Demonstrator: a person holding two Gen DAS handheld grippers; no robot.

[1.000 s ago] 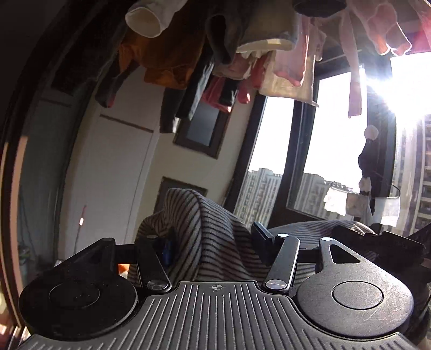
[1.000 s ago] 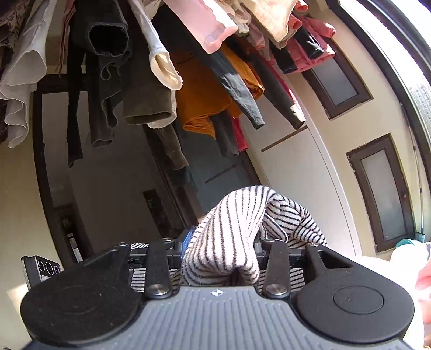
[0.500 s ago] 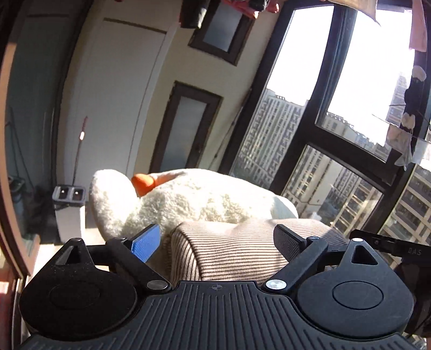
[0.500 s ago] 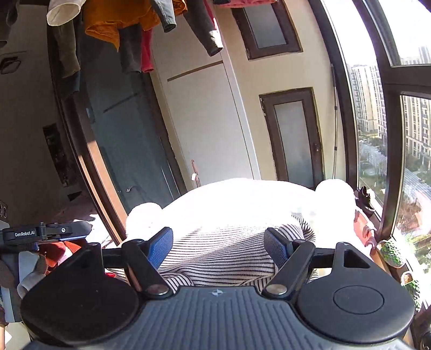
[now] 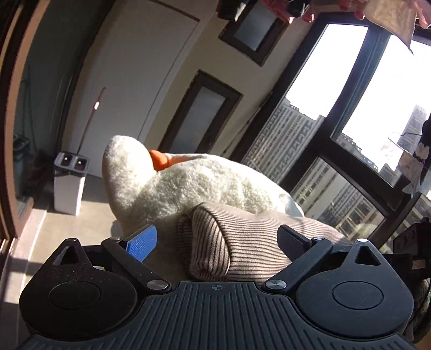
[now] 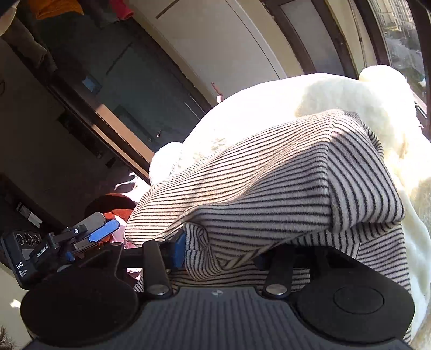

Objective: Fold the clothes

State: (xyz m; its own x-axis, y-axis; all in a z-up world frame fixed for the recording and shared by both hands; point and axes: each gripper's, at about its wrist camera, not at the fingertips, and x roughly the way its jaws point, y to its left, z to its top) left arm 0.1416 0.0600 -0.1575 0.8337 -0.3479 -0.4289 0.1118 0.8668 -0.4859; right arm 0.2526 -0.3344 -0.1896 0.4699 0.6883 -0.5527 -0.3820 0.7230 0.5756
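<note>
A cream garment with thin dark stripes [image 5: 242, 242] lies draped over a big white plush duck [image 5: 188, 185]. My left gripper [image 5: 216, 238] is open and its jaws are still opening. A rounded fold of the garment sits between them, clear of both pads. In the right wrist view the same striped garment [image 6: 269, 172] covers the plush duck [image 6: 264, 107]. My right gripper [image 6: 218, 255] is closing on a bunched fold of it. The blue pad [image 6: 178, 251] presses the cloth, and the other pad is hidden under fabric. The left gripper [image 6: 80, 237] shows at the lower left.
A white bin [image 5: 68, 185] with a mop handle stands on the floor at left. Tall windows [image 5: 350, 88] run along the right. Hanging clothes [image 5: 296, 8] fill the top edge. Dark sliding doors [image 6: 121, 88] lie behind the plush.
Both grippers came down from under the hanging clothes to the plush duck. The left jaws spread wide and let the striped garment go. The right jaws widened, then narrowed onto a fold.
</note>
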